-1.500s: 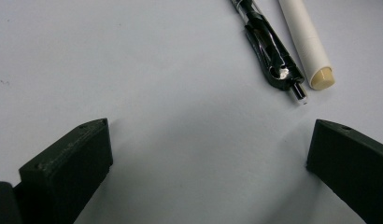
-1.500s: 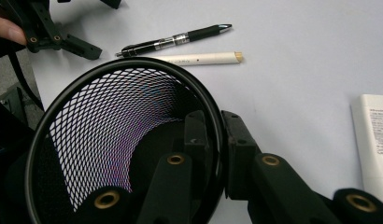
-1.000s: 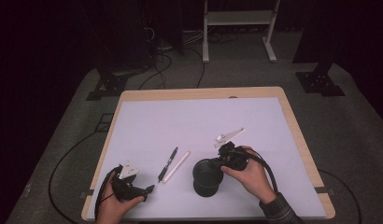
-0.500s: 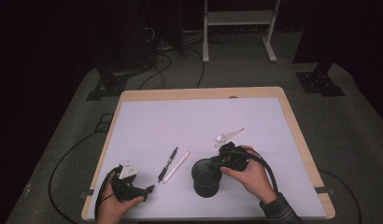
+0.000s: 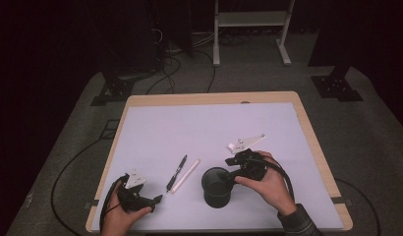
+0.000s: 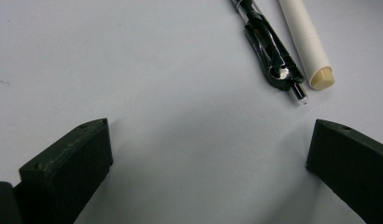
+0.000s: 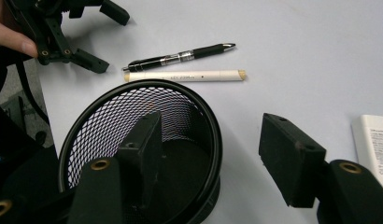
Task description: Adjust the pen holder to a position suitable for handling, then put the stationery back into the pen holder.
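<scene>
Releasing the mesh cup (image 5: 216, 188): right hand-held gripper (image 7: 213, 154) has just been opening, one jaw inside the cup, the other outside its rim, pads off the wall, so it straddles the rim without pinching. Cup stands upright on the surface (image 5: 209, 128), near the front edge, just left of the right hand (image 5: 268, 184).

Left hand-held gripper (image 5: 140, 199) sits low at the cup's far left, jaws spread wide, nothing between them.

Key relation: black pen (image 5: 177, 172) and white stick (image 5: 186, 175) lie side by side between the cup and the left hand-held gripper, just left of the cup, not touching it. Long axes run parallel, slanting away from the front edge and toward the cup's side. In the left gripper view their near ends (image 6: 297, 88) lie just ahead of the jaws, off toward one jaw. Left hand looks nearer to those ends; my read is it takes the pick.

A white block (image 7: 374, 140) lies right of the cup.

Surface is a white sheet on a wood-edged top. Room is dark: grey carpet, cables, stand legs behind.
</scene>
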`<state>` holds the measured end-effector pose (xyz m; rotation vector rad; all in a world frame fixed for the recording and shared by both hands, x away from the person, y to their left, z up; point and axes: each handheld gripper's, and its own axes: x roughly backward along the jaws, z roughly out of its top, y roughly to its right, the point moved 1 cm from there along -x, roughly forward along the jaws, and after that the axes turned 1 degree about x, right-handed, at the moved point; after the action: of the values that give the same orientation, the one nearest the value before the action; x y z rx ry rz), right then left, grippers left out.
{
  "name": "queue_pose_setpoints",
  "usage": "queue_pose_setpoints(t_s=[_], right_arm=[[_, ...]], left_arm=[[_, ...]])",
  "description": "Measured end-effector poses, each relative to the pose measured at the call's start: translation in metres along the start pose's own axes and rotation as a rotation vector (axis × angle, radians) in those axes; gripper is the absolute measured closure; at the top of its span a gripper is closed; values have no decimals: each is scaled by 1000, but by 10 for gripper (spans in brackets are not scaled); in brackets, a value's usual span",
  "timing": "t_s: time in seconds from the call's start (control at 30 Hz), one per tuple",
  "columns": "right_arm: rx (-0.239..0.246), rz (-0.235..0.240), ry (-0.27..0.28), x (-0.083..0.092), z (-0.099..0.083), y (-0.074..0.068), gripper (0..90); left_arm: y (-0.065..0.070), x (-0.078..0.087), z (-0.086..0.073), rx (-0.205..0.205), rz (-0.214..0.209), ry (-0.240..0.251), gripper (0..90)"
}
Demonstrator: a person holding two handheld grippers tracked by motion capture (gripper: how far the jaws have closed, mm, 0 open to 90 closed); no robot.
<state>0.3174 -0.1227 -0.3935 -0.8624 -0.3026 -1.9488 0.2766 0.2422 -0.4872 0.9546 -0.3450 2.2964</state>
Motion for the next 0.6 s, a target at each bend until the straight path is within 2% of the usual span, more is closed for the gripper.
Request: queue_pose_setpoints(t_s=[0.2,0.6], right_arm=[[-10,-5,44,10,0,1,322],[-49,-48,102,39,-15,7,301]], left_arm=[[0,0,0,0,-1,-1,0],[0,0,0,1,-1,0,0]])
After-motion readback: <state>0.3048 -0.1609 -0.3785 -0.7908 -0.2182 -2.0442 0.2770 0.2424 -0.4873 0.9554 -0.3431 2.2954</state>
